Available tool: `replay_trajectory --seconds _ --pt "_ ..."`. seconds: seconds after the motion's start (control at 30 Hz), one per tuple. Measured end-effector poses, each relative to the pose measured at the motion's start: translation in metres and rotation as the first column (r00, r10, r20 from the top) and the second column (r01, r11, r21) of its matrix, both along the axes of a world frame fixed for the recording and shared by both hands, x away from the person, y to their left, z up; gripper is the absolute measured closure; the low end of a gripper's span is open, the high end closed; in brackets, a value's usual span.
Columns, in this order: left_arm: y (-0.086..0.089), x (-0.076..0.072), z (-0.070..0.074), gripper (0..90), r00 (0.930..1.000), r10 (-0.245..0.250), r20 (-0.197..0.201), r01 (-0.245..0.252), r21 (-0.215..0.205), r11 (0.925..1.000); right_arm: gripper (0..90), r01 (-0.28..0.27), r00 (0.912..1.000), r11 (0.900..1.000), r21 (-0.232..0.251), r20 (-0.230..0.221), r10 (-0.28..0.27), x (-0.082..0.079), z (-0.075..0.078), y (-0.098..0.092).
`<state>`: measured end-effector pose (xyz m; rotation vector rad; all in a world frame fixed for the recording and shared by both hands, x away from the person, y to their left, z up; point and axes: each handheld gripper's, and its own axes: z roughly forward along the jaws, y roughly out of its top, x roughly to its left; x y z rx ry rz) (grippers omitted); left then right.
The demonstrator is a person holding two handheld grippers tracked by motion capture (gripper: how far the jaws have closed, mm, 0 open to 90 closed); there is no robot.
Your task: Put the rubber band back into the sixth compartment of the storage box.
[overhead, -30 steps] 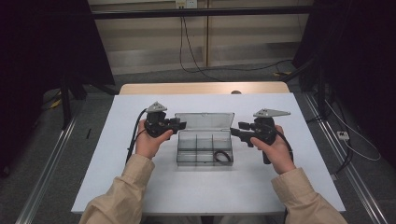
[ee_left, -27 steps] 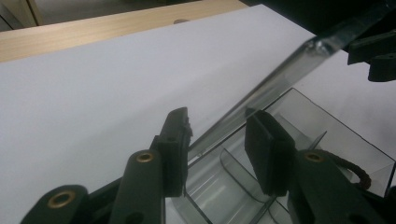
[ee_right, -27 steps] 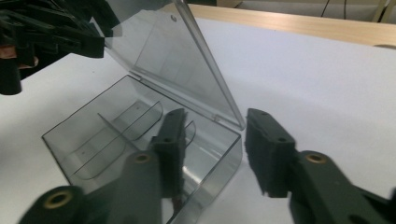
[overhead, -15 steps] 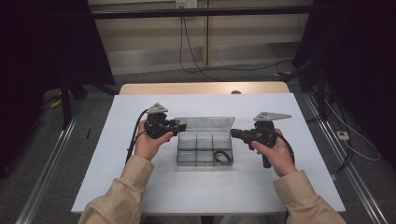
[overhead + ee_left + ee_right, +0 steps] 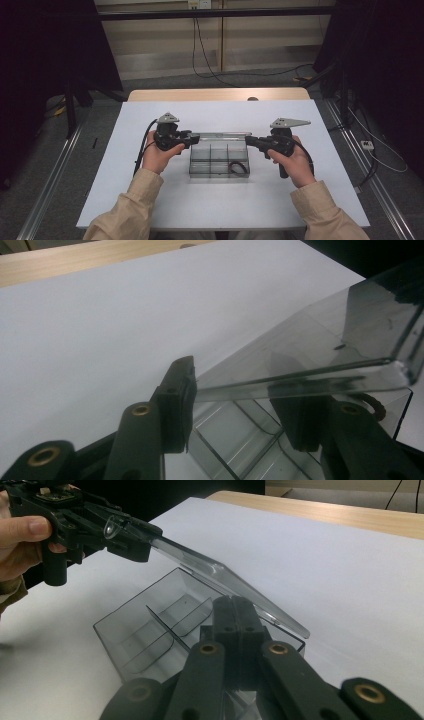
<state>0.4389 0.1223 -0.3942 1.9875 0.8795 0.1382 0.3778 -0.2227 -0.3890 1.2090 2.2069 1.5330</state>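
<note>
A clear compartment box (image 5: 210,162) sits mid-table with its hinged lid (image 5: 220,135) slanted low over it. My left gripper (image 5: 192,136) is at the lid's left end. In the left gripper view its jaws (image 5: 237,400) stand apart and have just been opening. The lid (image 5: 325,340) passes aslant between them, its edge touching one jaw's tip. My right gripper (image 5: 248,141) is shut with nothing between its jaws, its tips (image 5: 235,610) over the box's right end under the raised lid (image 5: 200,562). A dark coil (image 5: 239,168) lies in the front right compartment.
The white table (image 5: 300,200) has bare room on all sides of the box. A wooden strip (image 5: 215,95) runs along its far edge. Cables lie on the floor (image 5: 215,75) beyond, with dark stands at both sides.
The lid has swung down from a steep tilt to a low slant over the box. Both hands stay about where they were.
</note>
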Motion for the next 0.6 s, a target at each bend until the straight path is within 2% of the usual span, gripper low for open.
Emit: replay_trajectory --seconds 0.4,0.6 --pt "0.012 -0.011 0.0 47.9 0.9995 -0.005 -0.03 0.005 0.001 1.0 90.0 -0.009 0.9999 1.0 -0.013 0.006 0.009 -0.003 -0.001 0.0" --pt "0.017 -0.021 -0.001 53.4 0.999 -0.021 -0.04 0.021 -0.017 0.9996 90.0 -0.011 0.9999 1.0 -0.015 -0.001 0.011 -0.007 -0.005 0.0"
